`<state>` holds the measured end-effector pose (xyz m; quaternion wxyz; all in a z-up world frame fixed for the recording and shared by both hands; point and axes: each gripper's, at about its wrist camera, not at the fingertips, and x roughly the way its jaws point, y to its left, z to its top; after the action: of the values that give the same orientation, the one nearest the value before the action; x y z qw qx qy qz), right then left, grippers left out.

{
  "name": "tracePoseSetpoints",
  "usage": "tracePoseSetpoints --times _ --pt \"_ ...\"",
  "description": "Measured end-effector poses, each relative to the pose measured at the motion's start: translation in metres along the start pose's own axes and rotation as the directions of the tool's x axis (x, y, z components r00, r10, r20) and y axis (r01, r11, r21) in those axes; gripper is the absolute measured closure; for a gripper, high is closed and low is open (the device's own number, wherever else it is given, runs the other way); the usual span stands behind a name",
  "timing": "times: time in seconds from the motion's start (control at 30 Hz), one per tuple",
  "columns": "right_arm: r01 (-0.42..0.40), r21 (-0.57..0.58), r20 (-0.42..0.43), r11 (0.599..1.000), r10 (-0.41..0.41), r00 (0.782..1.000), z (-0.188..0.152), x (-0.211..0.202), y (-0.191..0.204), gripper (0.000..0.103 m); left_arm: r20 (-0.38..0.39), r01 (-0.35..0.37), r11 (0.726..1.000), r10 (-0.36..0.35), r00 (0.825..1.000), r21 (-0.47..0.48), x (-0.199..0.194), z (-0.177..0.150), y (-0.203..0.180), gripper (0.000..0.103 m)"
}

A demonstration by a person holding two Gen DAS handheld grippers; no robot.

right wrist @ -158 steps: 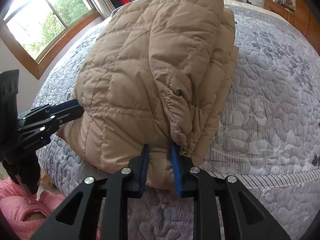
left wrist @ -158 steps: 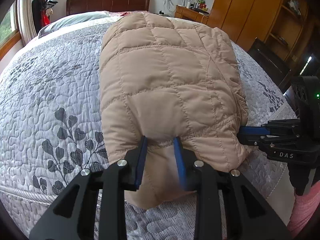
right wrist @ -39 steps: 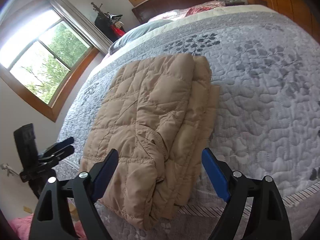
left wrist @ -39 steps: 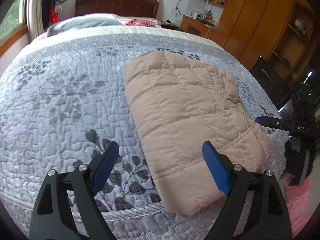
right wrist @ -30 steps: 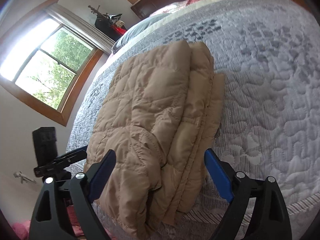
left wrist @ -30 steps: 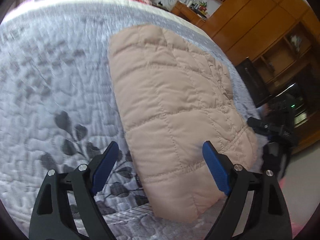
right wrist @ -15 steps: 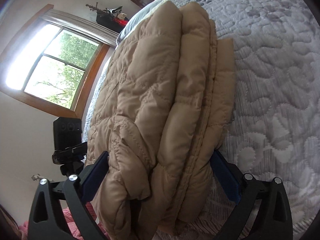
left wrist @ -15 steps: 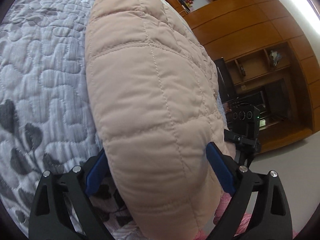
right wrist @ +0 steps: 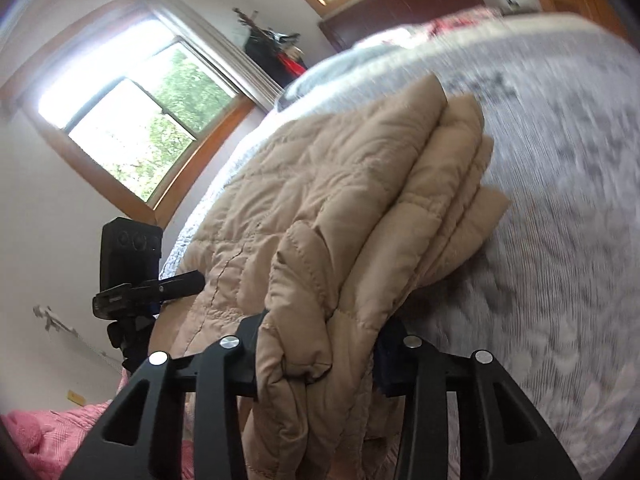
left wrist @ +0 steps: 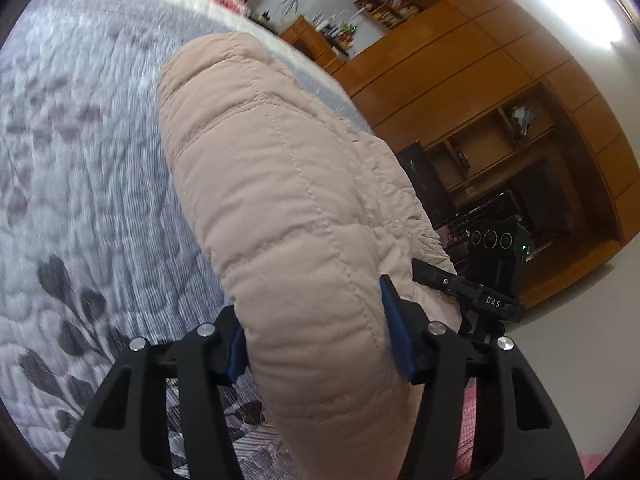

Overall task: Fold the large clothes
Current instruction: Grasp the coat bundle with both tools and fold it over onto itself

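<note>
A beige quilted jacket (left wrist: 280, 200) lies folded into a thick stack on the bed, its layered side edge showing in the right wrist view (right wrist: 440, 184). My left gripper (left wrist: 316, 340) has the stack's near left corner between its blue pads. Its jaws are closing and the padding bulges out between them. My right gripper (right wrist: 320, 352) is closing on the near right corner, where bunched fabric fills the gap and hides the pads. Each gripper also shows in the other view, at the jacket's opposite corner: the right gripper (left wrist: 424, 272) and the left gripper (right wrist: 192, 278).
The grey leaf-patterned quilt (left wrist: 80, 160) covers the bed all round the jacket. Wooden wardrobes and shelves (left wrist: 500, 100) stand to the right, a window (right wrist: 132, 132) to the left, a dark headboard (right wrist: 400, 4) at the far end. Pink cloth (right wrist: 48, 432) lies below the bed's near edge.
Both grippers pushed forward onto the jacket's near end. Their jaws, wide open half a second ago, have narrowed onto the fabric, which now bulges between them.
</note>
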<state>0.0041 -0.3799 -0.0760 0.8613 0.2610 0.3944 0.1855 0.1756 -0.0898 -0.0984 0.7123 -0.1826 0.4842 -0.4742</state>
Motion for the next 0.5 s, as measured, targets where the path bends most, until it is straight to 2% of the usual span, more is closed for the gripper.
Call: tracePoseSetpoints --times 0.23,0.4,0.5 --pt "0.078 -0.164 0.046 0.983 -0.071 0.996 0.064 0.018 0.048 0.064 0.118 -0.051 0.997 0.045 0.992 0.050 -0.033 0.042 0.000 0.047" --pt "0.104 -0.211 0.052 0.972 -0.095 0.994 0.120 0.061 0.056 0.064 0.192 -0.100 0.994 0.089 0.977 0.046 -0.046 0.085 0.024 0.047" --pt "0.115 -0.218 0.050 0.969 -0.107 0.993 0.137 0.085 0.050 0.064 0.221 -0.131 0.990 0.118 0.968 0.044 -0.050 0.108 0.042 0.047"
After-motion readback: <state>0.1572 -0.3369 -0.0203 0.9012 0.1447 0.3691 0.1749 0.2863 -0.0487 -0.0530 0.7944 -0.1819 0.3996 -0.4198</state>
